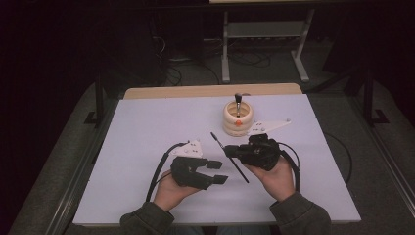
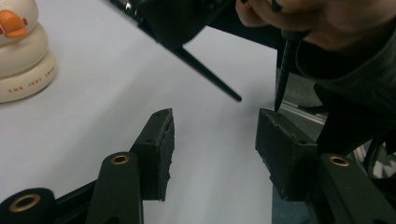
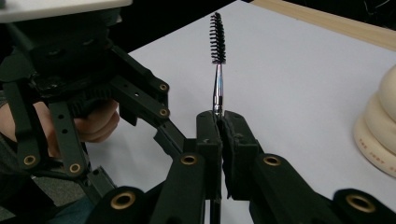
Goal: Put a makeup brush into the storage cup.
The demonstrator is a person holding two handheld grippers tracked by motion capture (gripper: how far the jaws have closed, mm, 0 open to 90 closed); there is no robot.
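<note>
The right gripper [image 3: 219, 122] clamps a mascara brush [image 3: 217, 37] mid-handle above the white bench [image 1: 147, 127], bristles up. The left gripper [image 2: 215, 135] waits beside it, jaws half open and empty. One brush [image 1: 238, 100] already stands in the cream holder [image 1: 238, 120]; this one likely goes next.

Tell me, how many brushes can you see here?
2. One thin spiral-bristle brush is clamped in the right gripper above the table. The other brush stands upright in the cream ringed holder. More may be hidden inside it.
</note>
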